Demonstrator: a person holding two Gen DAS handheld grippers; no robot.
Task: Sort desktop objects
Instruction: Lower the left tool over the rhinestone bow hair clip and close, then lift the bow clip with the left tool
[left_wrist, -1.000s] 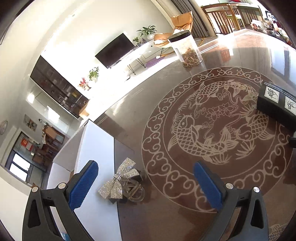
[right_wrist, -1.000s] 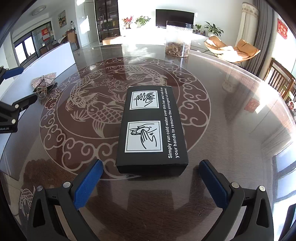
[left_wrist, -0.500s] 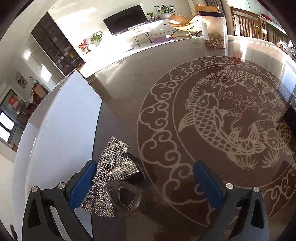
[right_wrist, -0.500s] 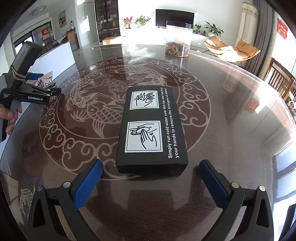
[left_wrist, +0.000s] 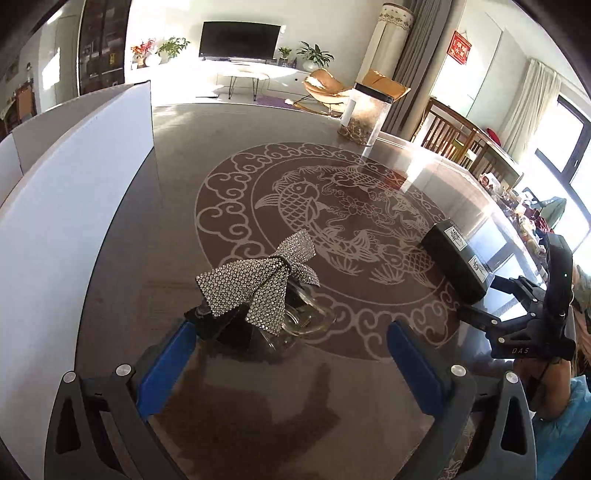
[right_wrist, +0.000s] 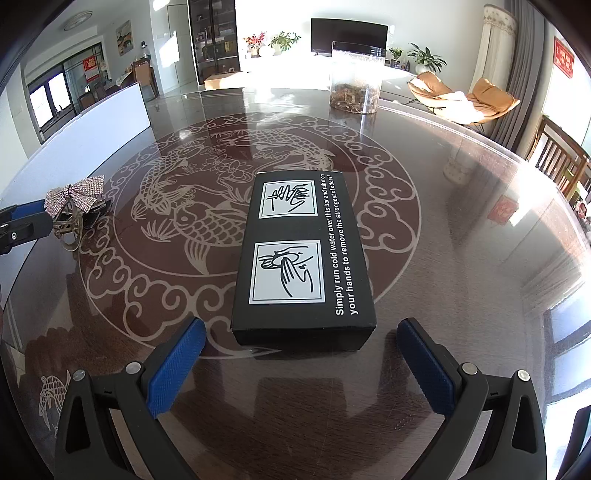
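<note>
A clear cylindrical jar (right_wrist: 354, 79) with a dark lid stands at the far edge of a glass-topped table (right_wrist: 461, 258) etched with a koi-fish medallion; brown, dried-looking pieces fill only its bottom part. What they are cannot be told.

The left gripper (left_wrist: 290, 345) stands with its blue-padded jaws spread wide, and a hair clip topped with a rhinestone bow (left_wrist: 258, 280) lies on the table just ahead of the gap, closer to the left-hand finger (left_wrist: 166, 365). The bow is silvery and studded all over, its tails draped across a translucent claw clip with a black piece beneath. In the right wrist view the same bow (right_wrist: 75, 195) sits at the table's left side, with the left gripper's blue tips reaching it.

The right gripper (right_wrist: 301, 367) is likewise spread wide and holds nothing. A black rectangular box (right_wrist: 303, 258) lies flat on the medallion, its near end just beyond and between the fingertips. Its top carries two white panels with hand-washing drawings and white lettering about removing odors.

A white board (left_wrist: 74, 206) stands along the table's left edge.
</note>
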